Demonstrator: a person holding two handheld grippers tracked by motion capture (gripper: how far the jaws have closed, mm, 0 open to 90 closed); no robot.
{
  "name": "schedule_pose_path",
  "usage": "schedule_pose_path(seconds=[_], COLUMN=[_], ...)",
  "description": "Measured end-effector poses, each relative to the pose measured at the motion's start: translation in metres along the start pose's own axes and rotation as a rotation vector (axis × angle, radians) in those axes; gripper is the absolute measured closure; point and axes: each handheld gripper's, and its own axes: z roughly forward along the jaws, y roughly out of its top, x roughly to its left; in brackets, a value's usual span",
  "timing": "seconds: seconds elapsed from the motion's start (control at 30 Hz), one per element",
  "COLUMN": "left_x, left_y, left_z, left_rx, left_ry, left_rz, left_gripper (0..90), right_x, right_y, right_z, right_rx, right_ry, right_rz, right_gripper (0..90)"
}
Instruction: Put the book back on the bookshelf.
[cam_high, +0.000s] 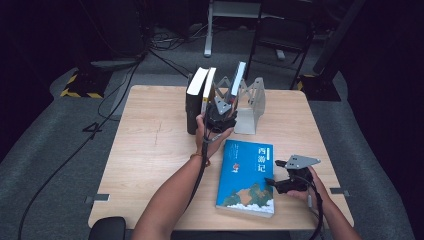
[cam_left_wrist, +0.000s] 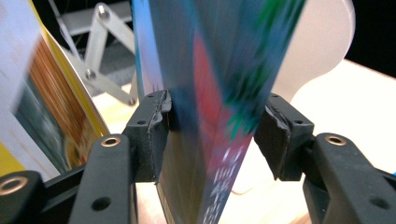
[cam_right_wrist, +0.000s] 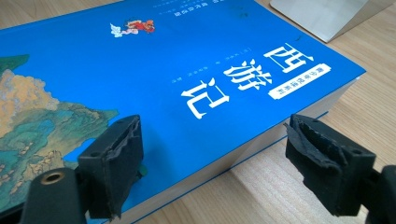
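Left hand-held gripper (cam_left_wrist: 212, 140) sits at the counter's (cam_high: 150, 150) far edge, jaws half open around an upright blue book (cam_left_wrist: 210, 70) in the metal bookend rack (cam_high: 250, 107); the pads look just clear, though blur hides contact. Right hand-held gripper (cam_right_wrist: 212, 163) hovers open at the lying blue book's (cam_right_wrist: 140, 70) edge, near the right side.

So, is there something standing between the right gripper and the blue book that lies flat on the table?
Nothing visible. The right gripper is open right at the near edge of the blue book, one jaw over the cover, the other beside it above the table.
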Motion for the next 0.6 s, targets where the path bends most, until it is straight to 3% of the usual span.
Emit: schedule_pose_path(seconds=[0.03,0.13,0.23,0.43,0.6], left_x=[0.001,-0.005,-0.005,-0.012,-0.016], left_y=[-0.001,0.0,0.0,0.002,0.002], left_z=[0.001,0.001,0.002,0.008,0.01], left_rx=[-0.002,-0.019,-0.041,-0.051,-0.073], left_ry=[-0.013,0.006,-0.022,-0.03,-0.014], left_rz=[-0.01,0.036,0.003,-0.006,-0.037], left_gripper=[54.0,61.0,70.7,71.3,69.7], right_x=[0.0,-0.001,-0.002,-0.002,-0.002], right_y=[0.0,-0.001,-0.001,-0.002,-0.002], right_z=[0.0,0.001,0.001,0.001,0.001], right_rx=[-0.001,-0.004,-0.004,-0.004,-0.006], right_ry=[0.0,0.01,0.019,0.02,0.022], right_rz=[0.002,0.015,0.024,0.025,0.025], right_gripper=[19.4,19.4,19.4,19.4,19.4])
